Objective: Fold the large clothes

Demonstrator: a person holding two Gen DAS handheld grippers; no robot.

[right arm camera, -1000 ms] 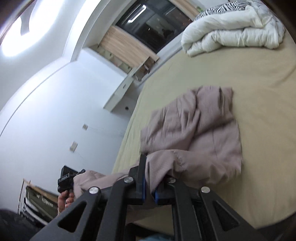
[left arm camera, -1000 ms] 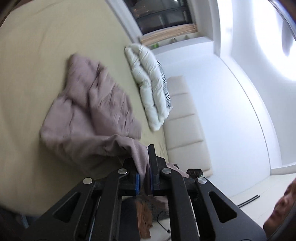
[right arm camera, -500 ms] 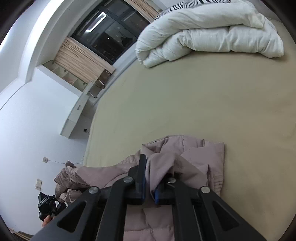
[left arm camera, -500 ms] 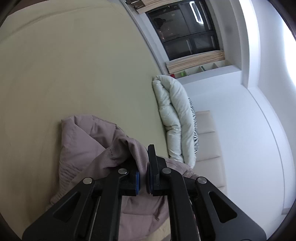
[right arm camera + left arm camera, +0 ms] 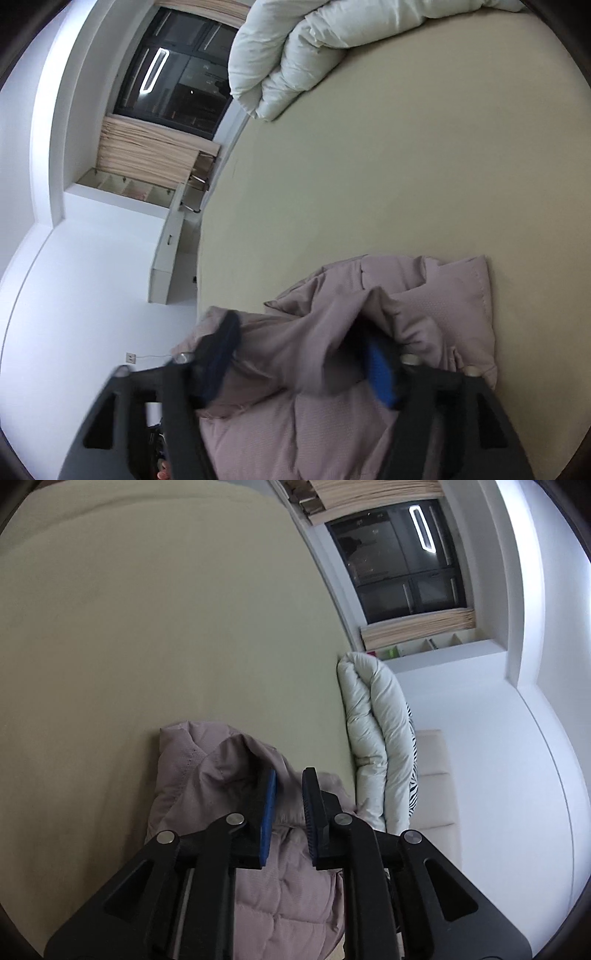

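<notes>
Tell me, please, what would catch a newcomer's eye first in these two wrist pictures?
First the crumpled mauve quilted garment lying on the wide beige bed, right in front of both grippers. The right gripper stands wide open with cloth bunched between its fingers; the left gripper has just parted a little over a fold. Next comes the rolled white duvet at the far end of the bed, below a dark window.

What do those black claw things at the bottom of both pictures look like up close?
Each is a two-fingered tool of matte black plastic. The left gripper has flat blue pads on its fingers' inner faces, angular arms with triangular cut-outs, and round silver pivot bolts. The right gripper is built the same, though blurred here. No cables or markings show.
</notes>
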